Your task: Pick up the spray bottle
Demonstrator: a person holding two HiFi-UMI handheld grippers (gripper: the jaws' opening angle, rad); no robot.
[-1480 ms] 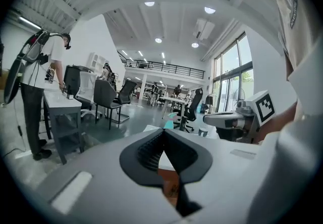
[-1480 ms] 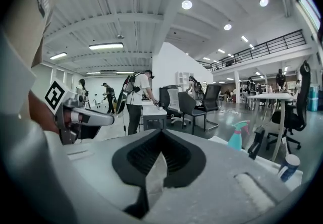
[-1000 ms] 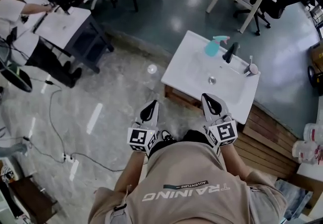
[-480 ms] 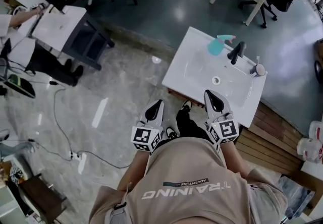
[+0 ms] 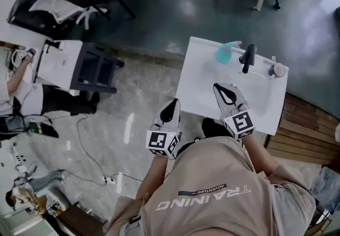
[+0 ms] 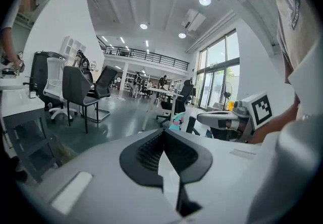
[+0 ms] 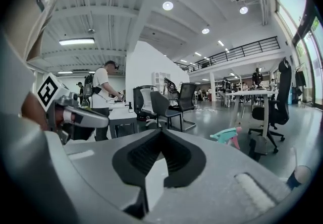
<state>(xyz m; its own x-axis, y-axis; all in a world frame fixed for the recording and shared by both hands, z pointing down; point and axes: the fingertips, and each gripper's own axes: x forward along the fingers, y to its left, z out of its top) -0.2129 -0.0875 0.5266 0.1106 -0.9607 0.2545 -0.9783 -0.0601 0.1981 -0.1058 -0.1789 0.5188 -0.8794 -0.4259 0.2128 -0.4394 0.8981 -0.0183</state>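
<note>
Tongs clenched and empty. Head view: the left tongs point(image 5: 170, 108) hang over the floor just beside a white washbasin point(image 5: 194, 78). The right tongs point(image 5: 225, 93) hang above it, apart from the teal spray bottle point(image 5: 223, 54) standing at its far edge beside a black faucet point(image 5: 247, 58). Left gripper view: pads together, bottle ahead to the right. Right gripper view: pads together, bottle ahead to the right.

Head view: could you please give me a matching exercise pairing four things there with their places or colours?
1 spray bottle
2 faucet
3 left tongs
4 right tongs

A above the sink
B beside the sink's left edge, above the floor
C teal, on the far rim
D black, on the far rim

Pairs: 1-C, 2-D, 3-B, 4-A
</note>
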